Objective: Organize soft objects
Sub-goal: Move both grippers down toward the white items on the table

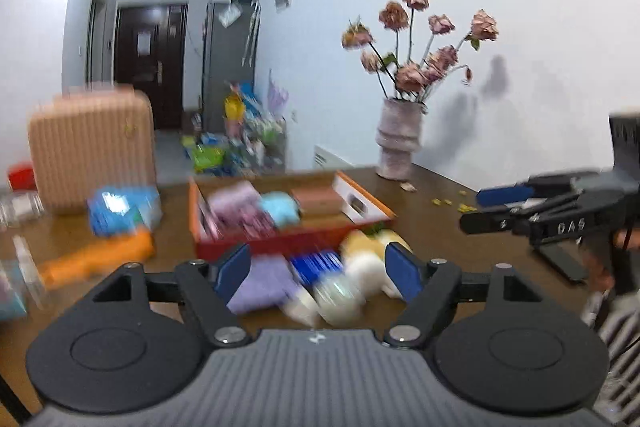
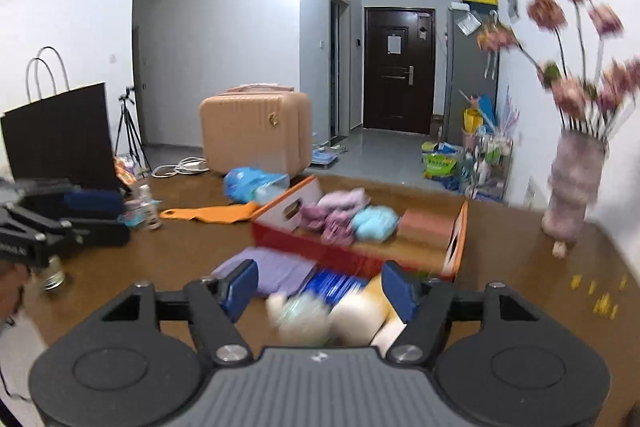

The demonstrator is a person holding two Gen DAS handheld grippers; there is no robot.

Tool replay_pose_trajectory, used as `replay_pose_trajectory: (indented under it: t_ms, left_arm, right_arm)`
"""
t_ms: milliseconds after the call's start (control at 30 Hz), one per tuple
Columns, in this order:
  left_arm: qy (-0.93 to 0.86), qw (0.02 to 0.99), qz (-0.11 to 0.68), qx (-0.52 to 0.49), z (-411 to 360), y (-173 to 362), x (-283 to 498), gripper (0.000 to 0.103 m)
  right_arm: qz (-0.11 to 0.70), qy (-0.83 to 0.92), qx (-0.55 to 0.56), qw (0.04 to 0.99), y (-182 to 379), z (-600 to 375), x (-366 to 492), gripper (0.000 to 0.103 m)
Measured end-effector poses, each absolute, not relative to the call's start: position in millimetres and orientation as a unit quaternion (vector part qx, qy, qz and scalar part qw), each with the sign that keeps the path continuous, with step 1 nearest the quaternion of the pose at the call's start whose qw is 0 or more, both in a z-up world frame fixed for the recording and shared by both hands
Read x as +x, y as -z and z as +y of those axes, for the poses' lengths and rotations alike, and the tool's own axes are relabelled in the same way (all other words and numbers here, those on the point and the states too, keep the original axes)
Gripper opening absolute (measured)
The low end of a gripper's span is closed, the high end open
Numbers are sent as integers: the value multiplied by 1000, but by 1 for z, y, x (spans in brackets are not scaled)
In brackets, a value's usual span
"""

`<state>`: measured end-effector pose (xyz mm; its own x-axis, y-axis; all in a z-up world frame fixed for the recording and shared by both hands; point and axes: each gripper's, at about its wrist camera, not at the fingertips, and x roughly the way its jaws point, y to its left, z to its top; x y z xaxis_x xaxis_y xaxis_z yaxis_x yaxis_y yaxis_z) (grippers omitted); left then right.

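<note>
Beyond both grippers, on the brown table point(image 1: 432, 195), sat the orange-sided box point(image 2: 280, 205) that served as the collecting place: purple cloths point(image 2: 340, 205) and a light blue soft item point(image 2: 376, 221) already lay inside it, which is presumably why it stood open-topped and central.

Just ahead of the left gripper point(image 1: 320, 269), between it and the box, lay the pieces not yet sorted: a lilac cloth point(image 1: 260, 287), a blue striped item point(image 1: 316, 263) and a cream plush toy point(image 1: 368, 267). Its blue pads stood apart, released, with nothing pressed between them. The right gripper point(image 2: 320, 289) was likewise spread and empty, hovering over the same pile, the plush point(image 2: 360, 315) nearest its tips. Blur smeared the pile, so whether a pale round object in it was a second toy or part of the first could not be told.

Each view showed the other gripper at its edge: the right one at the far right of the left view, the left one at the far left of the right view. Only the right view caught the dark paper bag point(image 2: 60, 135) and the tripod point(image 2: 128, 131). The left view gave the vase of dried roses point(image 1: 398, 143) sharply; the pink suitcase point(image 2: 256, 135) read more clearly from the right.
</note>
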<state>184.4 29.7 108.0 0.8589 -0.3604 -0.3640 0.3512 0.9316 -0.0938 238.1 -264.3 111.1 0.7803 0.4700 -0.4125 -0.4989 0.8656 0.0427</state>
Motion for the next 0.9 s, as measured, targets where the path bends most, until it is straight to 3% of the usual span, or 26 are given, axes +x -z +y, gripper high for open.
replay_pose_trajectory:
  t_ms: [167, 367, 500, 633, 900]
  left_arm:
    - [203, 942, 259, -58, 18, -58, 176, 80]
    - [192, 941, 275, -43, 7, -49, 210, 80]
    - [164, 941, 293, -32, -4, -31, 252, 75]
    - [136, 929, 337, -63, -4, -6, 305, 58]
    - [130, 919, 351, -127, 7, 20, 363, 56]
  right_arm:
    - [239, -233, -2, 943, -60, -277, 200, 74]
    - [243, -222, 27, 944, -48, -292, 211, 74]
    - [251, -222, 43, 941, -36, -288, 239, 73]
    - [266, -205, 36, 941, -21, -273, 282, 67]
    - [264, -188, 63, 944, -5, -249, 362, 62]
